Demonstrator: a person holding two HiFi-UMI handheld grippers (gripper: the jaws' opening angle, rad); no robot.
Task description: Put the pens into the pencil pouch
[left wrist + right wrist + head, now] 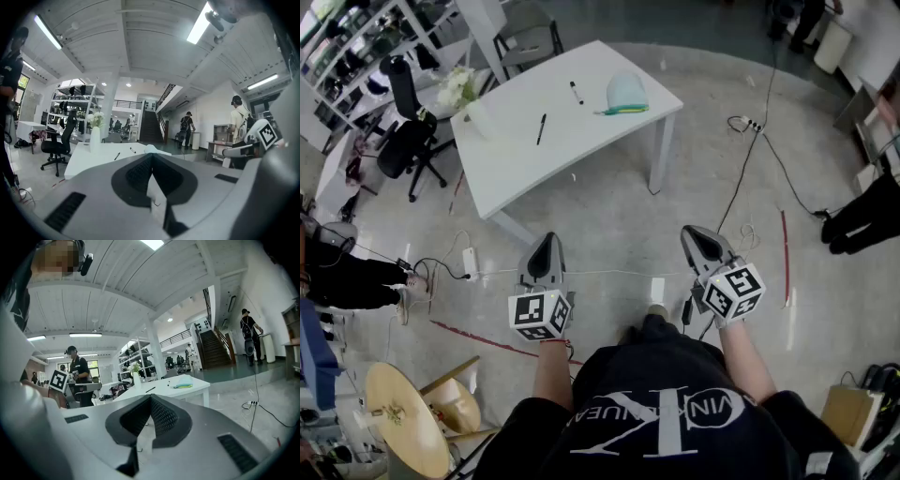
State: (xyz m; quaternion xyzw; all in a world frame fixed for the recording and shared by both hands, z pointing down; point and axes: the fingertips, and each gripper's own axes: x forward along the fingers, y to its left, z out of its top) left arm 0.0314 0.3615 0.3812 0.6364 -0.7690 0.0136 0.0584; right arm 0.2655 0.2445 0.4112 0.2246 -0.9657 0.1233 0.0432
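Two slim black pens (541,128) laid near a pale-green fabric pouch (625,94)
Left gripper (547,241) and right gripper (694,234) are held short of it, jaws together, empty: approach pending.

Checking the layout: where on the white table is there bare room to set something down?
The white table is bare across its near half, on the person's side of the vase and the longer pen. A smaller gap lies between the two pens. The far right corner is crowded: pencil pouch with the shorter pen beside it.
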